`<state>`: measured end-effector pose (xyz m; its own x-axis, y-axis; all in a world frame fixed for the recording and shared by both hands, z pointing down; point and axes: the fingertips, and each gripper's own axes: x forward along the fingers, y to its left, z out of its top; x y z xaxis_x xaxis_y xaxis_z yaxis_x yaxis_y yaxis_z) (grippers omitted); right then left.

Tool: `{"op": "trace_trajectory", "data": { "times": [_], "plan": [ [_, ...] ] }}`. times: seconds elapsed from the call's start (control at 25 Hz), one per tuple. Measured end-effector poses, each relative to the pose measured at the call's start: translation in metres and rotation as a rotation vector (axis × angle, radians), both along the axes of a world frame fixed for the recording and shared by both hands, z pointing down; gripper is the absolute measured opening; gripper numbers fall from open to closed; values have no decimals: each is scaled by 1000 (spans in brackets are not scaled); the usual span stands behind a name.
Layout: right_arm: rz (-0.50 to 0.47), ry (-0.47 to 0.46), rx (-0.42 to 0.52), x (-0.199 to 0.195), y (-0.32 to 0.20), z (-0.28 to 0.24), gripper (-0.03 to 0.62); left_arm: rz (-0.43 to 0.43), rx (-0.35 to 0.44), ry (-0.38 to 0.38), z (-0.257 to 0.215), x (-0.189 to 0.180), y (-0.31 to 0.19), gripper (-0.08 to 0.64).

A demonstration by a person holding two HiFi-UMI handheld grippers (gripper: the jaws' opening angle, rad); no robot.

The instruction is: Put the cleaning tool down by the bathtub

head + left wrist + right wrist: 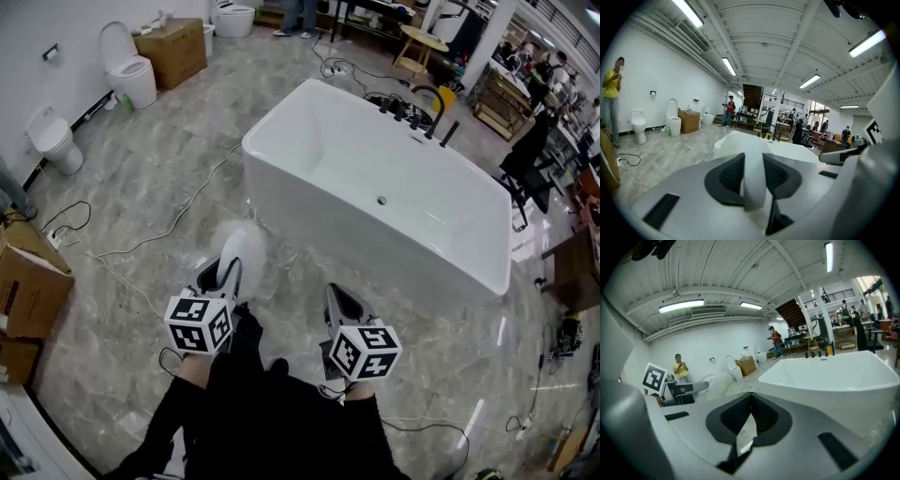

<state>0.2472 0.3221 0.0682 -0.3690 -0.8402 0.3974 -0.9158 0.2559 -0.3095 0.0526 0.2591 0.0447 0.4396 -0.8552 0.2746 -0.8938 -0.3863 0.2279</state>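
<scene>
The left gripper (227, 274) is clamped on the flat white handle of the cleaning tool (242, 251). In the left gripper view, both dark ribbed pads press on that handle (754, 180). The tool's fuzzy white head sticks out past the jaw tips, above the grey marbled floor (159, 178) and just in front of the bathtub (314, 211), near its nearer left corner. I cannot tell whether the head touches the tub wall.

The right gripper (338, 294) is beside the left one and holds nothing. Its jaws meet at the tips, and only a narrow wedge of floor shows between the pads in the right gripper view (751, 401). That view also shows the tool's pale head (717, 380) off to the left and the tub's rim (834, 376) close ahead.

The white rectangular tub stands free on the floor, with a black faucet (424, 105) at its far end. A white cable (178, 220) runs across the floor to its left. Further back, a toilet (129, 67) and a cardboard box (173, 52) stand along the wall.
</scene>
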Motion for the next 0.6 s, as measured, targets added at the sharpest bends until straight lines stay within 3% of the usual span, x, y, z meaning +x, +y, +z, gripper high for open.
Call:
{"op": "trace_trajectory", "data": {
  "times": [0.28,0.6],
  "plan": [
    [-10,16,-36,-21,-50,8,0,-18,-22,27,11,-27,-61,98],
    [-33,44,-87,-64,-150,16,0,-9,-58,25,21,-66,-162,98]
  ]
}}
